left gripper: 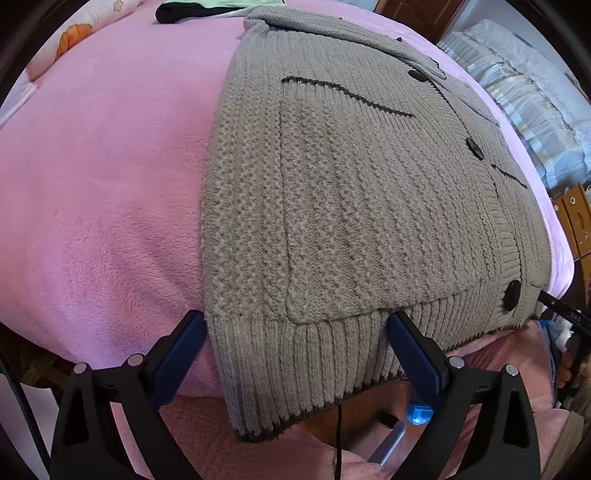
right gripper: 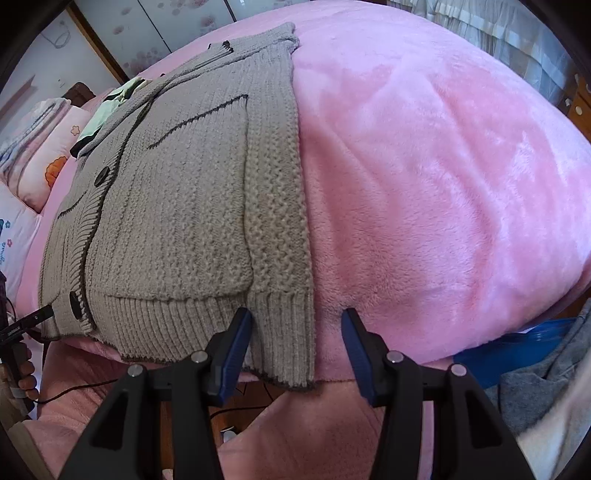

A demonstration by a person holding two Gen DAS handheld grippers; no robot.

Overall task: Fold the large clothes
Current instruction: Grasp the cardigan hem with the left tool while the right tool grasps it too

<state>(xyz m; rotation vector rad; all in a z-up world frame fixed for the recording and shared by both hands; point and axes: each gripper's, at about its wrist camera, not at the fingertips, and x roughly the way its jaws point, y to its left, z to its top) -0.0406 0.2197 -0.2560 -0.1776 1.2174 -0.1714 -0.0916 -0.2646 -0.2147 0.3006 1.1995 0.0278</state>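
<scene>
A grey knitted cardigan [left gripper: 351, 192] with dark buttons and patch pockets lies flat on a pink fleece blanket [left gripper: 103, 192]; its ribbed hem hangs over the near bed edge. My left gripper [left gripper: 297, 328] is open and straddles the hem's left part, with one finger [left gripper: 188, 339] at the cardigan's left side edge and the other on the ribbing. In the right wrist view the cardigan [right gripper: 177, 206] lies left of centre. My right gripper [right gripper: 297, 325] is open over the hem's right corner, its left finger [right gripper: 236, 339] on the knit and the other over the pink blanket [right gripper: 443, 184].
Floral pillows [right gripper: 40, 155] and a green and black garment [left gripper: 207, 9] lie at the head of the bed. A grey cloth [right gripper: 539, 384] and a blue item [right gripper: 517, 343] sit beyond the bed's right side. A dark cable [left gripper: 338, 435] hangs below the hem. Wooden furniture [left gripper: 576, 221] stands at the right.
</scene>
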